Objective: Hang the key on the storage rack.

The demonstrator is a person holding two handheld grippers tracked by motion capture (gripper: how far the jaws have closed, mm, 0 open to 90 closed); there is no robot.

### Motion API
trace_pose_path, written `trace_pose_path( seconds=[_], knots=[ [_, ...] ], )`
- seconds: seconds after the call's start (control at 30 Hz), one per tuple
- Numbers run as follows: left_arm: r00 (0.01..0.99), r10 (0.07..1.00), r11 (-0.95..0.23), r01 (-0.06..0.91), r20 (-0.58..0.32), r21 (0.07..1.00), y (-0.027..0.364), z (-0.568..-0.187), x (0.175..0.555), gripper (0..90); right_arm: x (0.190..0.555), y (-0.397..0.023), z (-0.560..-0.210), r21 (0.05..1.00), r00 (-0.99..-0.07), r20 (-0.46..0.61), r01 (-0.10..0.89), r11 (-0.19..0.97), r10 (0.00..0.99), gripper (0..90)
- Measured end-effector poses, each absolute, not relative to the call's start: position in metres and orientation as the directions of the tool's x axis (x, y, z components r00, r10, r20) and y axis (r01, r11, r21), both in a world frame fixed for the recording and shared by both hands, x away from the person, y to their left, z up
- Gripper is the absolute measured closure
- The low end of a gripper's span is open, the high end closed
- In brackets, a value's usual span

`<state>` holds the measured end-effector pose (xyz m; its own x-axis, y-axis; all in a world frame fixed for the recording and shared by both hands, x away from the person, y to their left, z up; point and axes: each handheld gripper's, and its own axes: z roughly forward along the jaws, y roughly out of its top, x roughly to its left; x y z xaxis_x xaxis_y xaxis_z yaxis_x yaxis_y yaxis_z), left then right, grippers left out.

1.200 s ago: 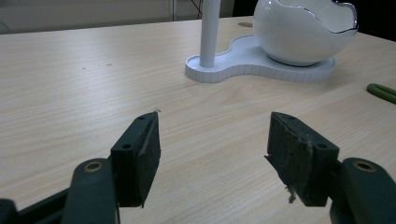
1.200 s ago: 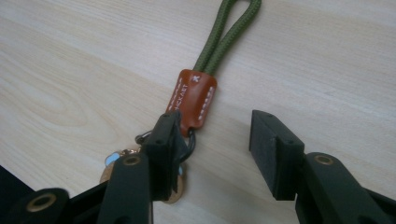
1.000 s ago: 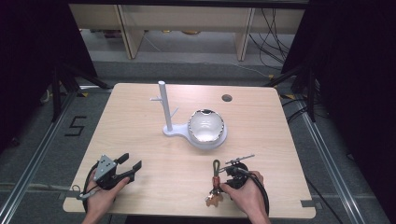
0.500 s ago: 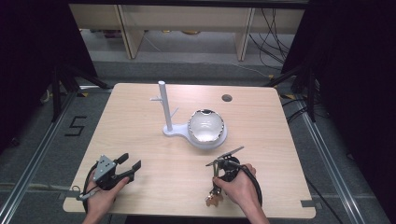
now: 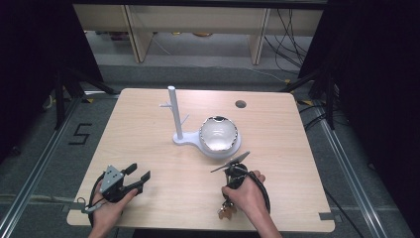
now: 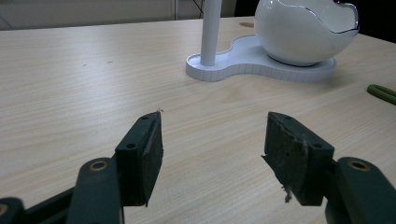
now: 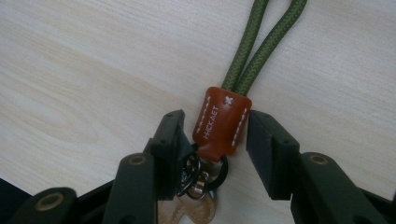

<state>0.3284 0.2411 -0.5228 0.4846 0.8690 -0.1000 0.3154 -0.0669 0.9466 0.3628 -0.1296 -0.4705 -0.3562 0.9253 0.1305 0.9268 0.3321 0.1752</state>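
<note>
In the high view, the left gripper (image 5: pixel 137 177) is being held low near the front left corner of the table (image 5: pixel 148 124), its jaws standing wide apart with nothing between them. The right gripper (image 5: pixel 226 207) is being held near the front edge, right of the middle, pointing back toward the person, and a keychain (image 5: pixel 227 212) is lying under it close to that edge. A white stand (image 5: pixel 205 144) with an upright post and a round shiny bowl is standing at the middle of the table, well apart from both grippers. In the left gripper view, the two open pads (image 6: pixel 152 156) are being seen over bare wood, and the stand is farther off. In the right gripper view, the jaws are being seen half closed around the brown leather tab (image 7: pixel 221 122) of the keychain; whether both pads are really pressing it cannot be told. A green cord loop (image 7: pixel 259 44) is running away from the tab, and metal rings (image 7: pixel 196 179) are hanging below it. The tab is likely to slip if the jaws are being closed only on its rounded edges, and the keychain could be pushed off the near edge. The loose cord could also be caught on the stand if it is being carried there carelessly.
</note>
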Motion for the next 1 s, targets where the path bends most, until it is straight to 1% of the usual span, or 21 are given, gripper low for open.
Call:
trace_pose_path(
  seconds=[0.03, 0.07, 0.1, 0.13, 0.2, 0.23, 0.3, 0.33, 0.37, 0.43, 0.47, 0.5, 0.53, 0.57, 0.6, 0.67, 0.7, 0.73, 0.77, 0.87, 1.0],
  knots=[
    [0.484, 0.869, -0.068, 0.316, -0.099, 0.946, 0.241, -0.523, 0.328, 36.6, 0.362, -0.128, -0.471, 0.169, -0.341, 0.129, 0.933, 0.318, 0.931, 57.3],
    [0.486, 0.868, -0.067, 0.315, -0.1, 0.947, 0.241, -0.523, 0.328, 36.6, 0.364, -0.129, -0.472, 0.169, -0.361, 0.167, 0.927, 0.334, 0.918, 57.3],
    [0.485, 0.869, -0.065, 0.314, -0.102, 0.947, 0.241, -0.523, 0.328, 36.6, 0.364, -0.128, -0.472, 0.169, -0.362, 0.168, 0.927, 0.335, 0.917, 57.2],
    [0.486, 0.868, -0.063, 0.311, -0.102, 0.948, 0.241, -0.523, 0.328, 36.7, 0.364, -0.127, -0.471, 0.175, -0.379, 0.141, 0.919, 0.354, 0.915, 57.2],
    [0.485, 0.869, -0.067, 0.315, -0.1, 0.947, 0.241, -0.523, 0.328, 36.7, 0.364, -0.125, -0.47, 0.155, -0.366, 0.164, 0.927, 0.343, 0.916, 57.2],
    [0.485, 0.869, -0.068, 0.315, -0.099, 0.947, 0.241, -0.523, 0.328, 36.7, 0.363, -0.123, -0.469, 0.145, -0.354, 0.125, 0.931, 0.336, 0.927, 57.2],
    [0.486, 0.868, -0.065, 0.314, -0.101, 0.947, 0.24, -0.523, 0.328, 36.8, 0.365, -0.124, -0.47, 0.149, -0.367, 0.158, 0.926, 0.345, 0.917, 57.2],
    [0.486, 0.868, -0.066, 0.314, -0.101, 0.947, 0.24, -0.523, 0.328, 36.8, 0.365, -0.122, -0.47, 0.144, -0.355, 0.153, 0.931, 0.334, 0.922, 57.2],
    [0.487, 0.867, -0.066, 0.314, -0.101, 0.947, 0.24, -0.523, 0.328, 36.8, 0.364, -0.12, -0.47, 0.136, -0.355, 0.103, 0.93, 0.341, 0.929, 57.3],
    [0.488, 0.867, -0.068, 0.314, -0.1, 0.947, 0.24, -0.523, 0.328, 36.8, 0.365, -0.118, -0.472, 0.142, -0.356, 0.069, 0.928, 0.344, 0.932, 57.3],
    [0.489, 0.867, -0.068, 0.314, -0.1, 0.947, 0.24, -0.523, 0.328, 36.8, 0.366, -0.12, -0.474, 0.148, -0.375, 0.105, 0.922, 0.359, 0.921, 57.4],
    [0.488, 0.867, -0.067, 0.315, -0.101, 0.947, 0.24, -0.523, 0.328, 36.9, 0.365, -0.118, -0.473, 0.137, -0.35, 0.099, 0.932, 0.335, 0.932, 57.5],
    [0.489, 0.866, -0.066, 0.315, -0.102, 0.947, 0.24, -0.523, 0.328, 36.9, 0.365, -0.116, -0.473, 0.134, -0.346, 0.072, 0.933, 0.335, 0.935, 57.5],
    [0.489, 0.866, -0.065, 0.315, -0.103, 0.947, 0.24, -0.523, 0.328, 36.9, 0.366, -0.117, -0.474, 0.137, -0.37, 0.093, 0.924, 0.356, 0.924, 57.6],
    [0.489, 0.866, -0.065, 0.315, -0.103, 0.947, 0.24, -0.523, 0.328, 36.9, 0.365, -0.115, -0.474, 0.123, -0.344, 0.097, 0.935, 0.332, 0.934, 57.7],
    [0.49, 0.866, -0.066, 0.315, -0.103, 0.947, 0.24, -0.523, 0.328, 36.9, 0.366, -0.114, -0.476, 0.128, -0.355, 0.095, 0.931, 0.342, 0.93, 58.1],
    [0.489, 0.866, -0.064, 0.315, -0.104, 0.947, 0.24, -0.523, 0.328, 36.9, 0.366, -0.114, -0.477, 0.14, -0.369, 0.072, 0.924, 0.357, 0.927, 58.3],
    [0.489, 0.866, -0.065, 0.316, -0.103, 0.947, 0.24, -0.523, 0.328, 36.9, 0.364, -0.113, -0.476, 0.127, -0.352, 0.057, 0.931, 0.343, 0.934, 58.7],
    [0.488, 0.867, -0.065, 0.316, -0.103, 0.946, 0.24, -0.523, 0.328, 37.0, 0.365, -0.113, -0.476, 0.123, -0.357, 0.079, 0.93, 0.347, 0.931, 59.0],
    [0.489, 0.866, -0.066, 0.316, -0.103, 0.946, 0.24, -0.523, 0.328, 37.0, 0.366, -0.113, -0.476, 0.122, -0.357, 0.067, 0.93, 0.348, 0.932, 60.6],
    [0.49, 0.866, -0.066, 0.316, -0.103, 0.946, 0.24, -0.523, 0.328, 37.1, 0.364, -0.112, -0.475, 0.118, -0.37, 0.017, 0.923, 0.366, 0.929, 64.4]
  ],
)
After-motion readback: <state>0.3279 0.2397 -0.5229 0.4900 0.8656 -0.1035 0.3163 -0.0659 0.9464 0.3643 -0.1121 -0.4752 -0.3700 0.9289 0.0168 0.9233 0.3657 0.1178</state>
